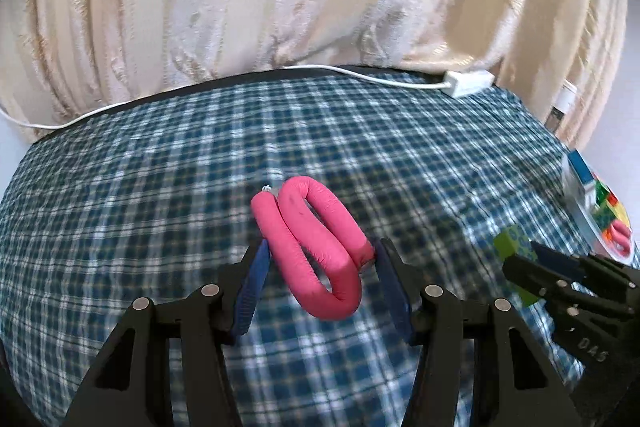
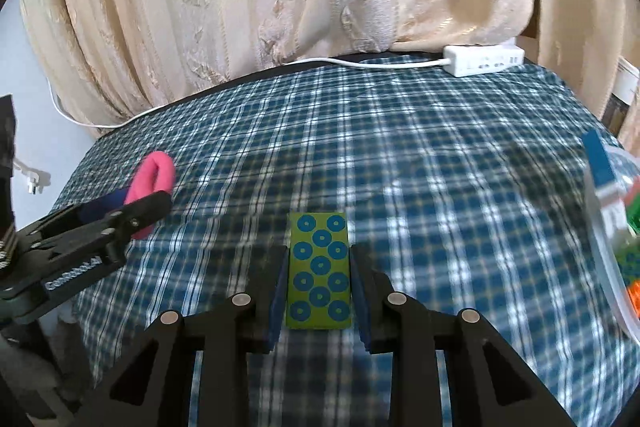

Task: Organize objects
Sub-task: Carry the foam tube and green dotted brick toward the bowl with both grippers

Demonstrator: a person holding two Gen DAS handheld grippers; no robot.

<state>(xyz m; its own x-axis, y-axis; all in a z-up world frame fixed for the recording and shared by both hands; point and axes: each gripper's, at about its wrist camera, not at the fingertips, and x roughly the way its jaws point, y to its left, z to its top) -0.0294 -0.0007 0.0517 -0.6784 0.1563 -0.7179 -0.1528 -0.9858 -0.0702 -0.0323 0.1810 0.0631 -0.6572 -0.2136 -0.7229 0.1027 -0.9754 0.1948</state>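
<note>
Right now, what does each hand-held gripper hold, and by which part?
Left hand-held gripper clamps the folded pink foam roller across its sides. Right hand-held gripper grips the green block with blue circles by its long sides.

The right tool body reads "DAS", partly blurred.

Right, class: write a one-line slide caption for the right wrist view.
Right tool grips a green dotted block above the checked cloth.
</note>
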